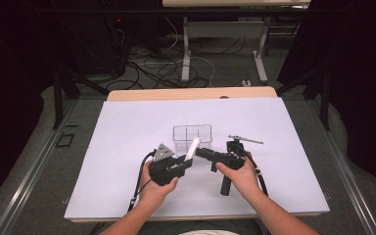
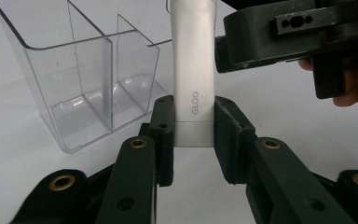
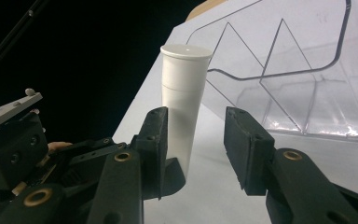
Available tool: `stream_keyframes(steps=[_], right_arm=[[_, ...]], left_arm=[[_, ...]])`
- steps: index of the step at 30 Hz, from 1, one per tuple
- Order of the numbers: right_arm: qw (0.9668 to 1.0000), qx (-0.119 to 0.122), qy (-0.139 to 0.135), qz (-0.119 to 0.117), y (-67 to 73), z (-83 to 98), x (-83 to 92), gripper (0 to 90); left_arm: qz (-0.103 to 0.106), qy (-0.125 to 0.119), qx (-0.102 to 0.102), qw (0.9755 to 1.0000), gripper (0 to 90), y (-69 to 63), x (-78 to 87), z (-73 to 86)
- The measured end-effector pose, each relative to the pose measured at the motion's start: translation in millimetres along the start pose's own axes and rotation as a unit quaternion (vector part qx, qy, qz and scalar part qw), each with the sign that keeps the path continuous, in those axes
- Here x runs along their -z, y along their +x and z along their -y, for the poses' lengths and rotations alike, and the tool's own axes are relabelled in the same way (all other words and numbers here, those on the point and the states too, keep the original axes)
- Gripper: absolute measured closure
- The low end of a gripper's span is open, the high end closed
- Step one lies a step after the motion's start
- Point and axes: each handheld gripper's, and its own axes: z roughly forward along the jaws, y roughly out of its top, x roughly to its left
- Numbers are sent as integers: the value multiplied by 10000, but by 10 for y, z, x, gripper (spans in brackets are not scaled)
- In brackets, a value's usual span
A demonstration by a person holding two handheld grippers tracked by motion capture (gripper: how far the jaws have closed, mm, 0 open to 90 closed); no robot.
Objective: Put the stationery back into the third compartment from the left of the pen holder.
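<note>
A white tube (image 1: 193, 147) with a flat cap, marked GLOO, tilts up over the white sheet. My left gripper (image 1: 185, 160) is shut on the tube's lower end (image 2: 195, 70), both pads pressed against its sides. My right gripper (image 1: 201, 152) comes in from the right toward the tube's upper part; in the right gripper view the tube (image 3: 184, 93) stands between its jaws (image 3: 196, 140), close to the left pad and apart from the right one. A clear container (image 1: 192, 133) with dividers stands empty just behind the tube (image 2: 74, 70) (image 3: 307, 93).
A white sheet (image 1: 127, 147) covers the table, with a wooden edge (image 1: 191, 93) at the far side. Cables (image 1: 156, 68) and another table's legs (image 1: 186, 49) lie on the floor beyond. Both forearms enter from the near edge.
</note>
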Motion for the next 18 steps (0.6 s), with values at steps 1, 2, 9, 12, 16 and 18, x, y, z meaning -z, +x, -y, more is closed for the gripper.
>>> stream_keyframes(steps=[1,2,9,12,16,18], right_arm=[[10000,-20,31,-12,-1,2,0,604],[10000,-67,13,-14,4,9,-12,605],[9998,-149,132,-44,11,43,-45,609],[9996,-176,199,-58,14,59,-61,624],[9994,-291,208,-35,10,70,-84,662],[9991,-341,254,-41,9,68,-81,681]], left_arm=[[0,9,-7,10000,715,-3,-3,2],[4,13,-19,10000,715,-6,-5,3],[38,27,-71,10000,714,-49,-35,12],[43,43,-94,9999,714,-68,-46,15],[65,79,-190,9998,714,-101,-58,23],[57,69,-211,9997,714,-114,-59,22]])
